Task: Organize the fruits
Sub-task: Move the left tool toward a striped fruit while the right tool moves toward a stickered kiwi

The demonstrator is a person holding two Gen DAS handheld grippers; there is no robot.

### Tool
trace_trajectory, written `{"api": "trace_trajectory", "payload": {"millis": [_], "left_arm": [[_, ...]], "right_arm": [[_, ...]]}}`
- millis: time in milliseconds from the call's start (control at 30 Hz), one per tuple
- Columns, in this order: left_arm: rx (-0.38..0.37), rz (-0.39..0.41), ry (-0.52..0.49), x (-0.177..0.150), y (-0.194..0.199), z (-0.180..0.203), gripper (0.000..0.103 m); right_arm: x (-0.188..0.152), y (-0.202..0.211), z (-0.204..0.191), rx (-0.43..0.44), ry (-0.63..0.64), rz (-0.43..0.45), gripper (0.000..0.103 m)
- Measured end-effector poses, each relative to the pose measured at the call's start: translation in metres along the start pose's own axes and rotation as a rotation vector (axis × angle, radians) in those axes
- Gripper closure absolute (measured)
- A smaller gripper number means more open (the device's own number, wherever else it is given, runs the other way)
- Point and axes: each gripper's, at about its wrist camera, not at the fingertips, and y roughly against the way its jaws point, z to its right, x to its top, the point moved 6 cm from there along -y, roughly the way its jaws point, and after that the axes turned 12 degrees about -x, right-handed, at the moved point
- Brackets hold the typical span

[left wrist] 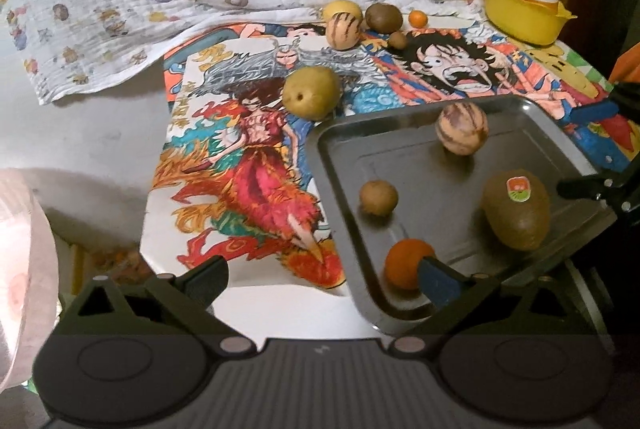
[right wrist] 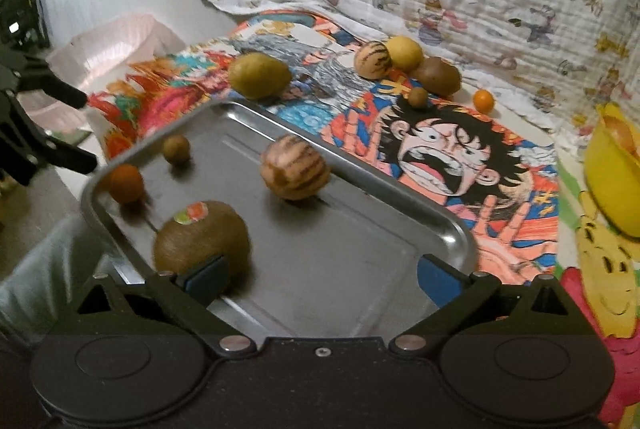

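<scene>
A steel tray [left wrist: 340,189] [right wrist: 400,197] holds a kiwi with a sticker [left wrist: 516,209] [right wrist: 200,241], a striped melon [left wrist: 461,128] [right wrist: 295,167], a small brown fruit [left wrist: 378,197] [right wrist: 176,148] and a small orange [left wrist: 406,263] [right wrist: 126,183]. My left gripper [left wrist: 320,277] is open and empty at the tray's near left corner, by the orange. My right gripper [right wrist: 320,277] is open and empty over the tray, its left finger by the kiwi. A green pear [left wrist: 312,91] [right wrist: 259,75] lies just beyond the tray.
At the back of the cartoon mat lie a second striped melon [left wrist: 343,28] [right wrist: 372,59], a yellow fruit [right wrist: 405,52], a kiwi [left wrist: 383,17] [right wrist: 436,75], a small brown fruit [left wrist: 398,39] [right wrist: 418,96] and a tiny orange [left wrist: 418,18] [right wrist: 483,100]. A yellow bowl [left wrist: 524,15] [right wrist: 612,173] stands right.
</scene>
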Motion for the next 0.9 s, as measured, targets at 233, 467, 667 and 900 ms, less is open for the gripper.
{"api": "trace_trajectory", "payload": {"millis": [233, 467, 667, 900], "left_arm": [[0.028, -0.027, -0.021, 0.005, -0.003, -0.004, 0.001], [0.055, -0.039, -0.045, 0.020, -0.007, -0.010, 0.001], [0.065, -0.032, -0.051, 0.037, -0.015, -0.017, 0.001], [0.056, -0.010, -0.068, 0.060, -0.029, -0.020, 0.001]], "right_arm": [[0.004, -0.012, 0.016, -0.082, 0.035, -0.014, 0.003], [0.020, -0.026, 0.030, -0.121, 0.085, -0.003, 0.001], [0.041, -0.035, 0.038, -0.113, 0.110, 0.034, 0.001], [0.074, -0.047, 0.048, -0.063, 0.126, 0.070, 0.001]]}}
